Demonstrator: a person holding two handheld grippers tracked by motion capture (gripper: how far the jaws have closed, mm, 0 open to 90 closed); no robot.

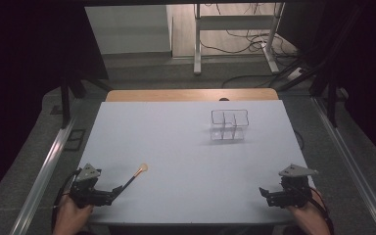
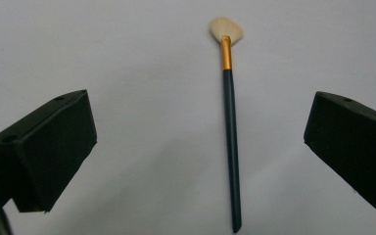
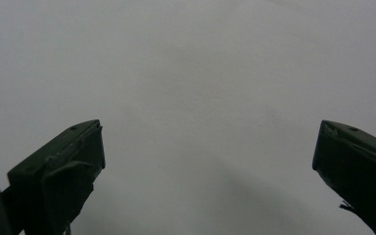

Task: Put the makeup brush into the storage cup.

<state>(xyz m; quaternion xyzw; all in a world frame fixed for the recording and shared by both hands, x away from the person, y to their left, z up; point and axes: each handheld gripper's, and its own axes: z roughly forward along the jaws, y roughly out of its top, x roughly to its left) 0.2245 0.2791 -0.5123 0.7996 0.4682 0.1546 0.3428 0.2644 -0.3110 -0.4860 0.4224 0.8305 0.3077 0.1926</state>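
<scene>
Left gripper (image 2: 200, 161): jaws wide, empty | brush (image 2: 230, 142): flat on table (image 1: 186, 147), between the jaws untouched (bristles pointing away) | right gripper (image 3: 208, 171): jaws wide, empty, over bare table | clear organizer (image 1: 229, 125): far right, well apart.

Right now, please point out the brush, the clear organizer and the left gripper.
brush (image 2: 229, 147), left gripper view, on its dark handle.
clear organizer (image 1: 229, 125), high view, on its middle divider.
left gripper (image 1: 115, 192), high view, between its jaw tips.
</scene>
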